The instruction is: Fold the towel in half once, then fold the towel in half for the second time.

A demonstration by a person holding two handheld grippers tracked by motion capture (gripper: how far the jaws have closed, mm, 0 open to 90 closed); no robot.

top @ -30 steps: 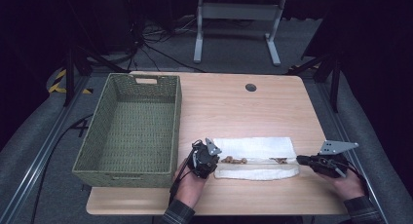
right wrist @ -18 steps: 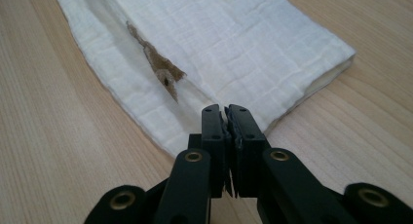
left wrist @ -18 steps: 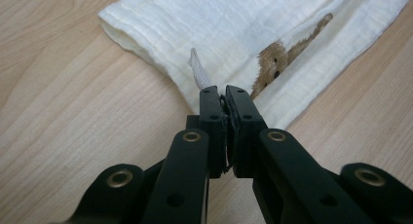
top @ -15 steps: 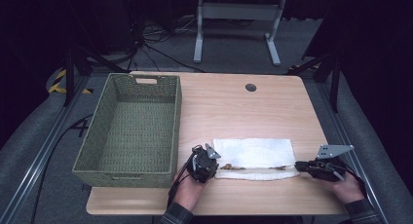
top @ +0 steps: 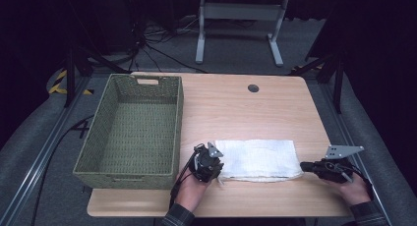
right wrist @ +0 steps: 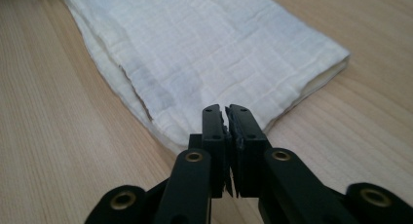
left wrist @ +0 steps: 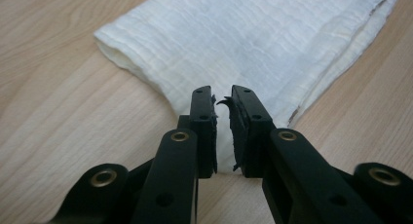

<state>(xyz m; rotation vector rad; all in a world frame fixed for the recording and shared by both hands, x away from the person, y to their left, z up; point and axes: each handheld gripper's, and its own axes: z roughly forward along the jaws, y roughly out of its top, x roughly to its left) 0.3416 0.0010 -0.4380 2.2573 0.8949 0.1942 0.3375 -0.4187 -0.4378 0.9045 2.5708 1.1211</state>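
Left gripper (left wrist: 222,100): sat at the left end of the folded white cloth (top: 258,157), by the near edge of the tabletop (top: 246,113). Showed a narrow slit between jaws that had just been opening, with nothing pinched and the cloth's corner lying flat beneath the tips. Was steered by the left hand (top: 189,191), which came up from the near edge.

Right gripper (right wrist: 226,109): lay level at the cloth's right end, close to the near right corner. Had its jaws clamped together, tips over the layered hem; could not be told whether any fabric was caught between them. Was carried by the right hand (top: 354,189), under a grey three-cornered plate (top: 343,151).

Cloth: stretched as a long strip parallel to the near edge, right of the middle, fold towards the far edge and loose layers towards the person. Stopped just short of the woven green basket (top: 174,132), which ran along the left edge.
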